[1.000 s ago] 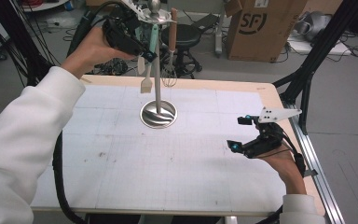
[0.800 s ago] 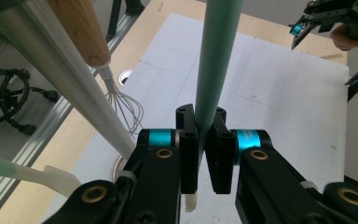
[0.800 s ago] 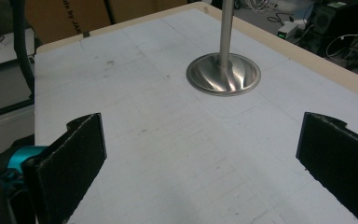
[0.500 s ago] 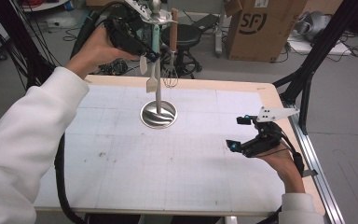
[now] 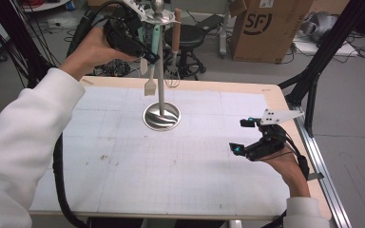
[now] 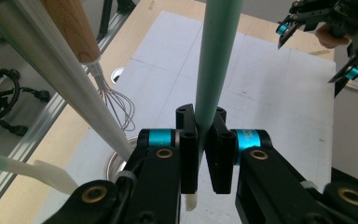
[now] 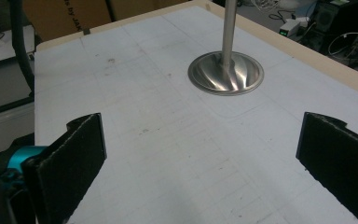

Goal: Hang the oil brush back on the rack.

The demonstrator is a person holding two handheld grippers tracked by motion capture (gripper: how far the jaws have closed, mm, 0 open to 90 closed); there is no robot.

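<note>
Your bench (image 5: pixel 123 190) under a steel utensil stand (image 5: pixel 161 116), your left gripper (image 6: pixel 204 140) clamped tight on the mint-green spatula handle (image 6: pixel 216 56) hanging high from the stand's top, your right gripper (image 5: pixel 249 137) low at right, jaws wide apart, holding nothing.

Counting by kind, high view:
- one metal stand (image 5: pixel 161 115), round base resting on table (image 5: pixel 123 185)
- three utensils hanging from stand top: one mint-handled spatula (image 5: pixel 155 45), one white spatula (image 5: pixel 149 87), one wooden-handled whisk (image 5: pixel 173 66)
- two grippers: left gripper (image 5: pixel 148 56), right gripper (image 5: pixel 241 137)
- one cardboard box (image 5: pixel 261 28) standing behind table
- one stool (image 5: pixel 195 38) standing on floor behind
</note>
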